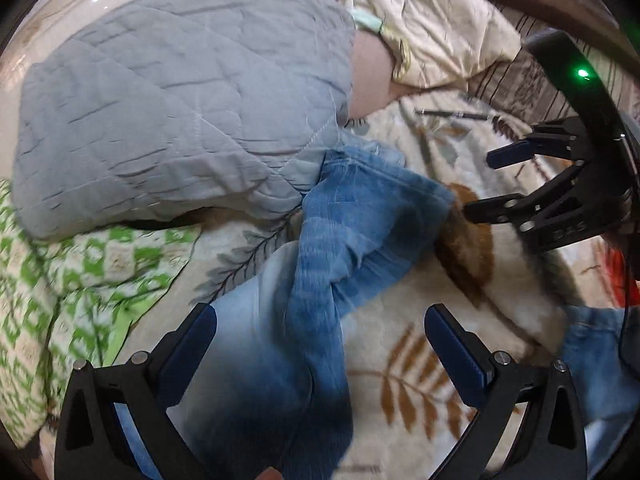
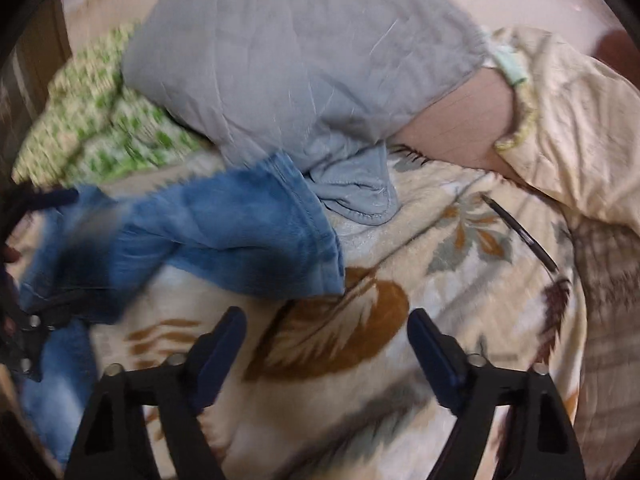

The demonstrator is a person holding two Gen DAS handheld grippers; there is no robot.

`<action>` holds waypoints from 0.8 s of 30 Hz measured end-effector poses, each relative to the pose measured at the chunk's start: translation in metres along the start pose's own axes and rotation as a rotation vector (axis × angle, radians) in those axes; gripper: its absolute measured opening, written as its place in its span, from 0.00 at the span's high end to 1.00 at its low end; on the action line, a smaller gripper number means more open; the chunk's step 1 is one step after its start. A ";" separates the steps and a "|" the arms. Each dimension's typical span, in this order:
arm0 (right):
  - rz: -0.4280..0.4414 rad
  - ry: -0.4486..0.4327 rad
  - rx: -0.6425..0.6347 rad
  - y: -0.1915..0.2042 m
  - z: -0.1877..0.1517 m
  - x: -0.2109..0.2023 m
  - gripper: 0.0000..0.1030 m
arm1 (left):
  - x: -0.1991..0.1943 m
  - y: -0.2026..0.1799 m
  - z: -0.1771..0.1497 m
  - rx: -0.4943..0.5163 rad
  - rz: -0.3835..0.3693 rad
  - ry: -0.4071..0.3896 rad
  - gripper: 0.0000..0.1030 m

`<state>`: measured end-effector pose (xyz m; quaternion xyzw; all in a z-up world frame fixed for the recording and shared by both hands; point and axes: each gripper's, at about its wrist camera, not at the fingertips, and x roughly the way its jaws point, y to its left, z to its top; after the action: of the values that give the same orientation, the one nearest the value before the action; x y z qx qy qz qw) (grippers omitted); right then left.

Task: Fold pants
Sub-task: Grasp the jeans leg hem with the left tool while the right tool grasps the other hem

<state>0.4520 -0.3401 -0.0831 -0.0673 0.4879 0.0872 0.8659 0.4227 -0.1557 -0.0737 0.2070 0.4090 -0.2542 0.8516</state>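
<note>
Where jeans (image 1: 320, 264) abut: grey quilt (image 1: 160, 112).

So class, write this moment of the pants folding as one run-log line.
left gripper: open over jeans | right gripper: open, empty | jeans crumpled on blanket

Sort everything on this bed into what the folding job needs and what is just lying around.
For the job:
crumpled blue denim pants
left gripper, open
right gripper, open

Lying about:
grey quilted blanket
green-and-white patterned cloth
cream leaf-print fleece blanket, under the pants
cream crumpled fabric
dark slim pen
</note>
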 end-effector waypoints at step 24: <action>-0.156 -0.124 0.026 -0.054 0.042 -0.009 0.79 | 0.020 -0.096 0.014 0.178 0.089 -0.047 0.94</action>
<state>0.4938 -0.3852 -0.0518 -0.0881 0.4276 0.0172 0.8995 0.3836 -0.2443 -0.0960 0.2936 0.3549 -0.2562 0.8498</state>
